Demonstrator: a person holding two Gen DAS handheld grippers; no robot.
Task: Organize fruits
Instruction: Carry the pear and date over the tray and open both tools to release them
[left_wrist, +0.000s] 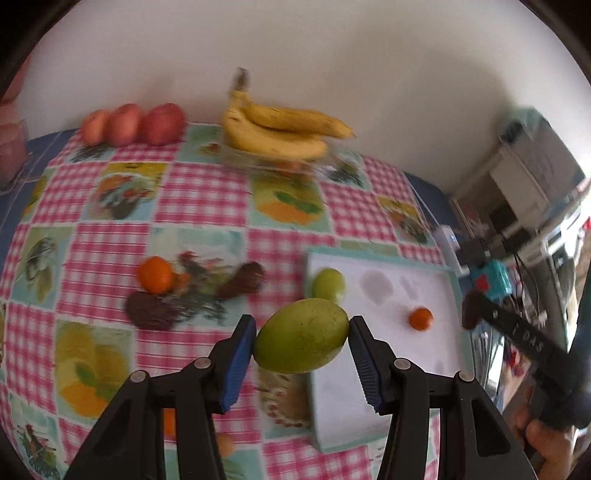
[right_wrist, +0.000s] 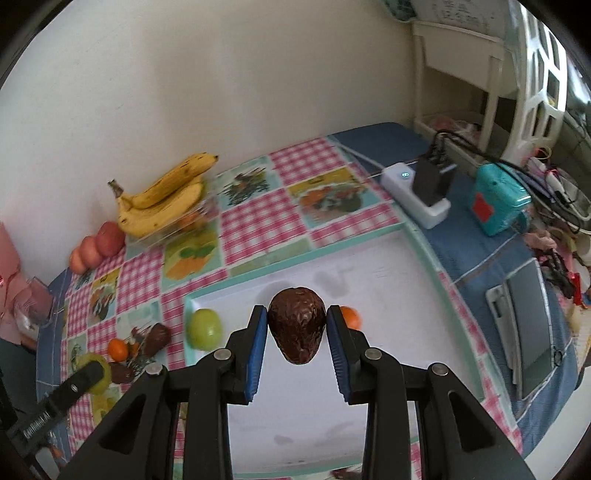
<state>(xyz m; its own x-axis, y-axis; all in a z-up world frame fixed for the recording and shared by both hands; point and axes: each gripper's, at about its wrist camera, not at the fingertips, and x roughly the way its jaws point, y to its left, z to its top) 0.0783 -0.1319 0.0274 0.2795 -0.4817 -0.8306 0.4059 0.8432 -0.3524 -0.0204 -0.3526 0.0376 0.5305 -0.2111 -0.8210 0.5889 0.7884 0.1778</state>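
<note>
Over white tray (right_wrist: 369, 258): our right gripper (right_wrist: 297, 325) fingers clamp dark avocado (right_wrist: 297, 325), long axis 12-to-6; our left gripper (left_wrist: 301, 341) grips green mango (left_wrist: 301, 341), tray at 2 o'clock.

White lettering runs along the black body of the right gripper (left_wrist: 522, 326) in the left wrist view; it may read "DAS", though blur leaves it uncertain. Nothing else is legible.
</note>
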